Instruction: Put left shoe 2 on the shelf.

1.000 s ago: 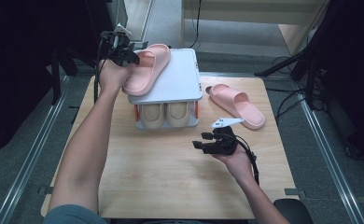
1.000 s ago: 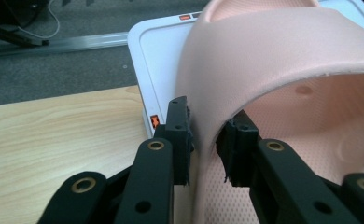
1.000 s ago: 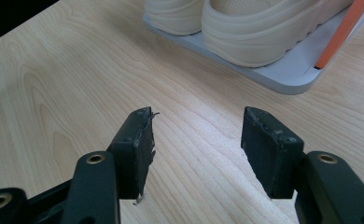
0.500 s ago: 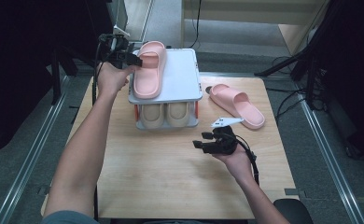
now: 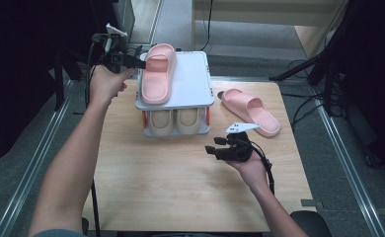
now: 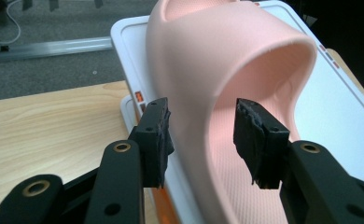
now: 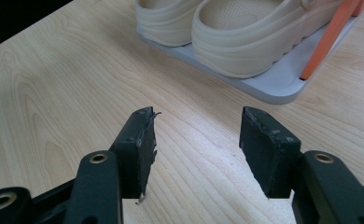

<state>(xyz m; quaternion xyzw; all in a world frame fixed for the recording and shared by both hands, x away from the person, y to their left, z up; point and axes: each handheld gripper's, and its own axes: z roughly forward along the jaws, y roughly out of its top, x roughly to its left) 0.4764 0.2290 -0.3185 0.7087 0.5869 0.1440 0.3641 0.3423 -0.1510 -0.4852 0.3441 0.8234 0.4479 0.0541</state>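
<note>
Jaws of your left gripper [image 5: 140, 63] had just been opening, freeing the pink slipper [image 5: 157, 73], which earlier hung tilted and now lay flat along the rack's [image 5: 193, 79] top left edge. Your right gripper [image 7: 196, 135] hovered wide and empty over bare table [image 5: 180, 192].

Pink slipper's [image 6: 245, 60] toe — cropped above

– Where do my cameras sit?
– One looks down from high over the desk [image 5: 180, 187]. Two ride close behind my tongs. High and left both see the pink slipper [image 5: 157, 73].
</note>
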